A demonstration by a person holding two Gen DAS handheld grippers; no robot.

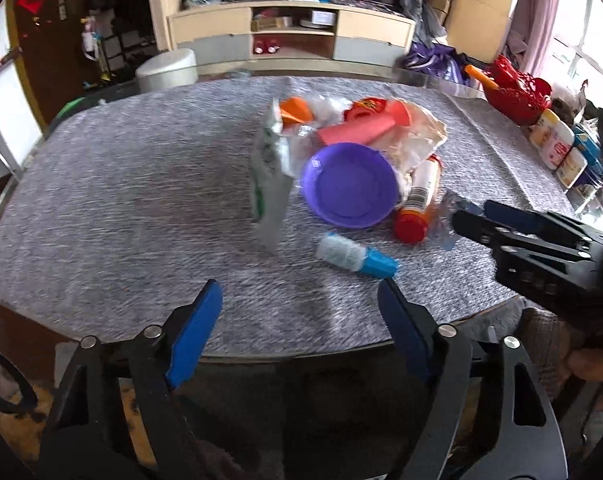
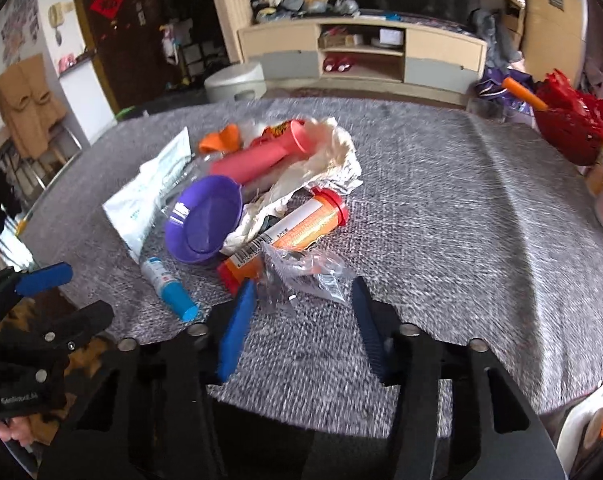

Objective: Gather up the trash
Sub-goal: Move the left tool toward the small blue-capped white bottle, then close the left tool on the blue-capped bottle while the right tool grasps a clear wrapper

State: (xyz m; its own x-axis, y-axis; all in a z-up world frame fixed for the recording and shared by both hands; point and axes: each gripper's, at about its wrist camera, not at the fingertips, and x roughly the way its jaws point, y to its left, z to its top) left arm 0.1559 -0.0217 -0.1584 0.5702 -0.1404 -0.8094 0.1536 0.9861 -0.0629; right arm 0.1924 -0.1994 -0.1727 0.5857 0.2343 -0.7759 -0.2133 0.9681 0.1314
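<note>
While grippers gape: round purple bowl, crinkled wrapper.

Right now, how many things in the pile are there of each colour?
Purple: 1, bowl
Pink: 1, tube
Orange: 2, bottle, cap
Blue: 1, small tube
White: 2, packet, paper
Clear: 1, wrapper
Total: 8

One purple bowl, one pink tube, one orange bottle, one blue-capped vial, and one white pouch are lying mid-frame; two grippers are showing.
</note>
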